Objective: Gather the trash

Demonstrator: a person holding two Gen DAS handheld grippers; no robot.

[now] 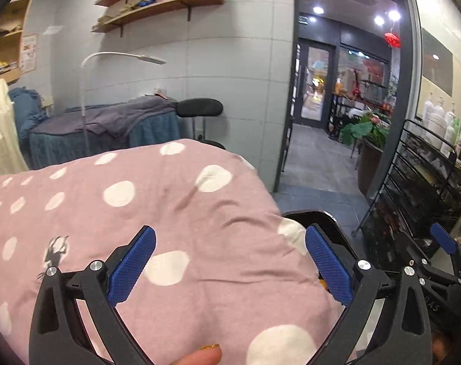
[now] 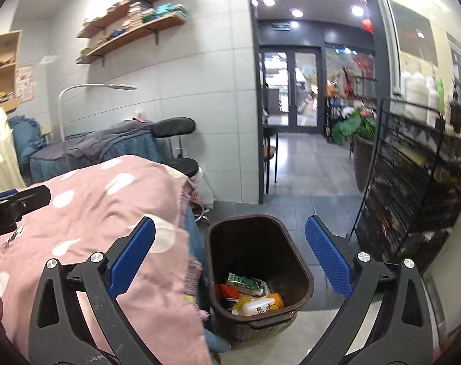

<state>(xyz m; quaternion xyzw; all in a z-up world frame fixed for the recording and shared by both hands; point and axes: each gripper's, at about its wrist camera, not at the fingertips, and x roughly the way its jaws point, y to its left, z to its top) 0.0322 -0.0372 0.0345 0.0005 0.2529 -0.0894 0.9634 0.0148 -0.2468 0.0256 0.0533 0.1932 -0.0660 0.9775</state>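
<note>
Pink polka-dot blanket covers the near bed; behind it a second bed under grey and teal covers, with a white arched lamp over it; black padded stool by the wall; two wooden shelves stacked with folded towels; open doorway onto a tiled corridor; potted plant; black wire rack on the right.

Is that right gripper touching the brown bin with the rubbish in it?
Apart. In the right wrist view the right gripper hangs open above the brown bin, nothing between its fingers; the bin sits lower, on the floor.
</note>
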